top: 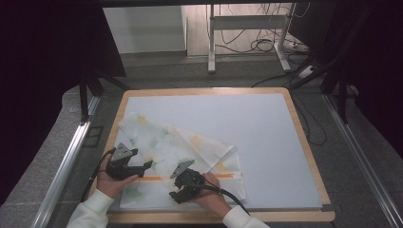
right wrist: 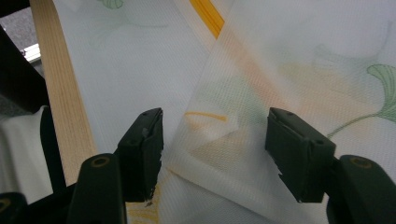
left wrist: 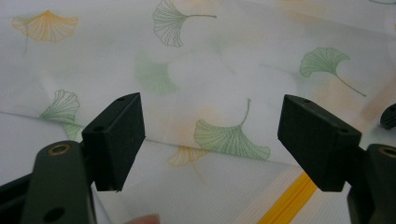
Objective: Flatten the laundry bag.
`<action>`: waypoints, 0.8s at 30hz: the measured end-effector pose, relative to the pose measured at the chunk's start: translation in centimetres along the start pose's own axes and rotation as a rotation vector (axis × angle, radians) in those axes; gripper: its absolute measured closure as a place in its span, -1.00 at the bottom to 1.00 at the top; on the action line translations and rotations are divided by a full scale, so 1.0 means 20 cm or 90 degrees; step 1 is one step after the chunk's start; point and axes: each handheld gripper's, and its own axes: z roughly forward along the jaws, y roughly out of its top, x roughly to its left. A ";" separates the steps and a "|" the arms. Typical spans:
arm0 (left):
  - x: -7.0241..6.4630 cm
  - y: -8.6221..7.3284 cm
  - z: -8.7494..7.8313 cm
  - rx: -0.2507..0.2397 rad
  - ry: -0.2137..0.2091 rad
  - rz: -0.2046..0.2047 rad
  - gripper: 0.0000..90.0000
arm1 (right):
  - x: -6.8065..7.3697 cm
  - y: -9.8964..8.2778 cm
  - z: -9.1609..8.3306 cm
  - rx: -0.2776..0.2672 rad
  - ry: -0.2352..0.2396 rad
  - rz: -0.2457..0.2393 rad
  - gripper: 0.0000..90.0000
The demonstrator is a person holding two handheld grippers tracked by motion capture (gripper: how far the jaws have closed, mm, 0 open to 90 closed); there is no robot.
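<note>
- A white cloth (top: 176, 156) printed with green and orange ginkgo leaves lies partly folded on the near left part of a pale mat (top: 266, 137), which covers a wooden-edged table (top: 304, 142).
- An orange stripe (top: 157, 178) runs across the lower layer of the cloth, level with both tools.
- The left gripper (top: 145, 166), held in the person's left hand (top: 111, 183), rests at the cloth's near left side; its jaws stand wide apart with nothing between the pads.
- In the left gripper view, a folded edge of the cloth (left wrist: 196, 93) crosses just beyond the open jaws, with a green leaf (left wrist: 231, 137) lying between them on the fabric below.
- The right gripper (top: 177, 195), in the right hand (top: 211, 197), sits low over the cloth's near edge, just right of the left tool.
- In the right gripper view, its jaws gape over a small turned-up corner of the cloth (right wrist: 215, 135); the pads press on nothing.
- The table's wooden rim (right wrist: 60, 93) runs just beside that corner, at the view's left.
- White sleeves (top: 92, 211) enter from the bottom of the high view.
</note>
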 end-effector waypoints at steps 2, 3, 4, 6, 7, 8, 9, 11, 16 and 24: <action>0.00 0.00 0.00 0.001 0.001 0.000 -0.50 | 0.01 0.00 0.00 0.001 -0.009 -0.007 -0.18; 0.00 0.00 0.00 0.000 0.001 -0.001 -0.50 | 0.01 0.00 0.00 0.002 -0.015 -0.008 -0.16; 0.00 0.00 0.00 -0.001 0.002 -0.002 -0.50 | 0.02 0.00 0.00 0.004 -0.023 -0.010 -0.10; 0.00 0.00 0.00 -0.002 0.003 -0.003 -0.50 | 0.02 0.00 0.00 0.006 -0.037 -0.022 -0.01; 0.00 0.00 0.00 -0.001 0.003 -0.003 -0.50 | 0.02 0.00 0.00 0.002 -0.048 -0.014 0.16; 0.00 0.00 0.00 -0.001 0.003 -0.003 -0.50 | 0.02 0.00 0.00 0.002 -0.048 -0.014 0.16; 0.00 0.00 0.00 -0.001 0.003 -0.003 -0.50 | 0.00 -0.01 -0.01 -0.006 -0.052 0.000 0.36; 0.00 0.00 0.00 -0.001 0.004 -0.003 -0.50 | -0.02 -0.01 -0.01 -0.010 -0.053 0.009 0.46; 0.00 0.00 0.00 0.000 0.004 -0.002 -0.50 | -0.05 -0.02 -0.01 -0.021 -0.052 0.029 0.72; 0.00 0.00 0.00 0.000 0.003 -0.001 -0.50 | -0.07 -0.03 -0.02 -0.026 -0.048 0.040 0.85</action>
